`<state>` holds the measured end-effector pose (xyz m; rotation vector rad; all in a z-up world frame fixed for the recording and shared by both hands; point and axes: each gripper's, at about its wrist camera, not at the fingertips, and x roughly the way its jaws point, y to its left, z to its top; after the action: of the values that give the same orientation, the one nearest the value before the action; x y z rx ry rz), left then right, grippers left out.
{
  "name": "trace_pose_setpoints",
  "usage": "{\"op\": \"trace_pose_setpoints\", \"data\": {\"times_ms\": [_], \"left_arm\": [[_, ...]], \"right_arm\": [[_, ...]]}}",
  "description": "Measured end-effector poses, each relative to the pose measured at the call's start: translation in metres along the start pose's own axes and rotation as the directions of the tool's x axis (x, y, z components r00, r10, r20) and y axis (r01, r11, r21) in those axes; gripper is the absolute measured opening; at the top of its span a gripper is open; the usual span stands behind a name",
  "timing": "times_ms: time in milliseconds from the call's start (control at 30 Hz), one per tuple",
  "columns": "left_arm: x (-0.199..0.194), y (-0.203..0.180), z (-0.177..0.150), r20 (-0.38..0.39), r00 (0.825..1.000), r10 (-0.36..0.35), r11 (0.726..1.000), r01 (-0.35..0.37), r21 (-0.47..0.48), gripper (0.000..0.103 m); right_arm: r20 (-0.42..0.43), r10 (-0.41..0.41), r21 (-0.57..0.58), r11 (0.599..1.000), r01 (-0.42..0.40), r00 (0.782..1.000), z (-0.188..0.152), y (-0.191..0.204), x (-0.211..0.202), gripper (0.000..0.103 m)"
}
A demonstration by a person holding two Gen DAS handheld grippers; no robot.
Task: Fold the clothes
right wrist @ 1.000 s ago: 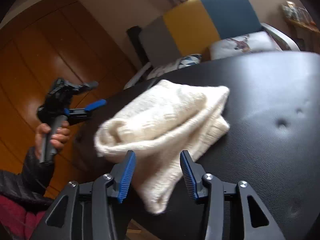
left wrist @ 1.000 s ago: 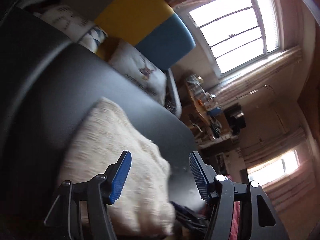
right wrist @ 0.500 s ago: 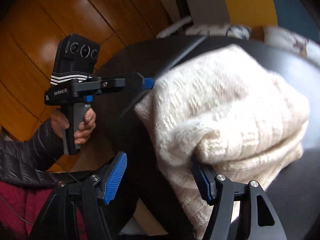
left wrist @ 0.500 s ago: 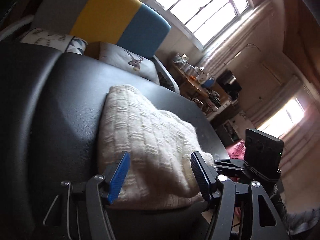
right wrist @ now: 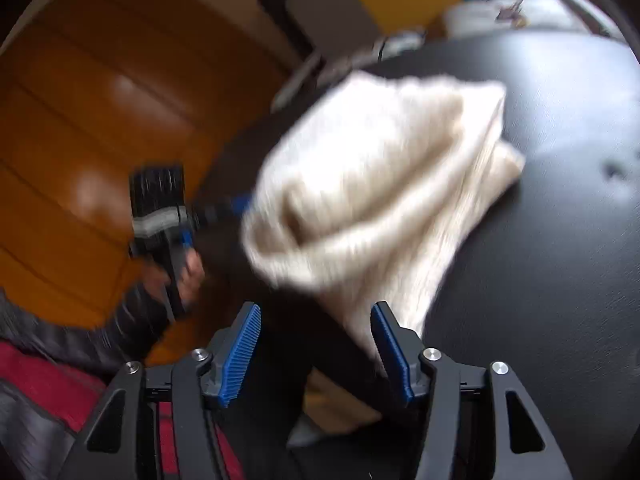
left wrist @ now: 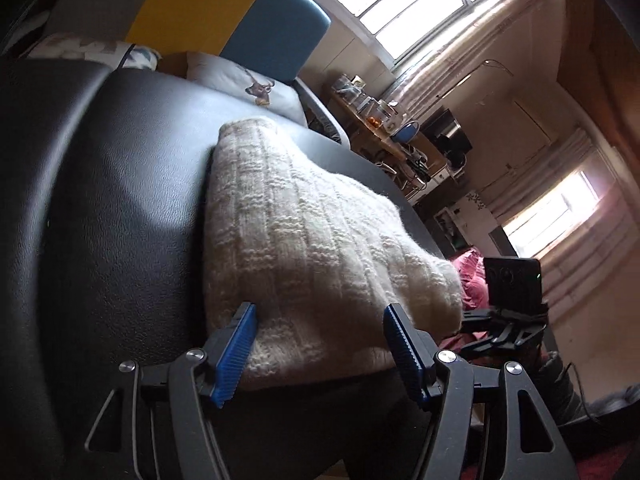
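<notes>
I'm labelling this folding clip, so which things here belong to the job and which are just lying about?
Part of the job:
- cream knitted garment, folded on the black padded surface
- left claw, open
- right claw, open, jaws just narrowed, nothing pressed between them

Just lying about:
- deer-print cushion
- yellow and blue chair back
- cluttered shelf

Tabletop (left wrist: 120, 208) bare and open left of sweater (left wrist: 304, 240); more bare black surface right of it in right wrist view (right wrist: 560, 260). Sweater is the one bulk on top, bunched at the near edge. Left claw (left wrist: 318, 354) has its jaws apart, sweater's near edge between them. Right claw (right wrist: 316, 354) has just been closing, a hanging fold by its right pad. Far edge blocked by cushions (left wrist: 248, 84) and chair back (left wrist: 240, 16). Cluttered shelf (left wrist: 384, 128) stands well off right.
</notes>
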<state>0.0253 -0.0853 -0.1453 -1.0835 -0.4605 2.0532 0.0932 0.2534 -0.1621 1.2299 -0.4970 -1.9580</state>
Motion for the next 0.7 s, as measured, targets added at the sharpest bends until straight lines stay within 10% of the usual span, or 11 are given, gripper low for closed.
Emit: {"op": "trace_pose_setpoints", "data": {"times_ms": [200, 467, 600, 667, 700], "left_arm": [[0.016, -0.041, -0.003, -0.030, 1.000, 0.004, 0.981, 0.002, 0.196, 0.066], [0.034, -0.046, -0.003, -0.047, 0.999, -0.021, 0.977, 0.031, 0.213, 0.066], [0.035, -0.048, -0.006, -0.067, 0.997, -0.036, 0.966, 0.052, 0.255, 0.066], [0.039, -0.050, -0.008, -0.090, 0.995, -0.037, 0.957, 0.061, 0.282, 0.068], [0.043, -0.051, -0.008, -0.109, 0.993, -0.039, 0.954, 0.070, 0.293, 0.068]], "right_arm": [[0.202, 0.015, 0.226, 0.972, -0.062, 0.979, 0.049, -0.027, -0.004, 0.061], [0.073, -0.021, 0.490, 0.871, -0.018, 0.997, 0.072, -0.072, 0.049, 0.061], [0.093, -0.085, 0.354, 0.934, 0.047, 0.992, 0.068, -0.052, 0.055, 0.055], [0.061, -0.211, 0.239, 0.952, 0.191, 0.976, 0.076, -0.032, 0.055, 0.022], [0.052, -0.283, 0.166, 0.948, 0.271, 0.958, 0.083, -0.018, 0.054, 0.021]]}}
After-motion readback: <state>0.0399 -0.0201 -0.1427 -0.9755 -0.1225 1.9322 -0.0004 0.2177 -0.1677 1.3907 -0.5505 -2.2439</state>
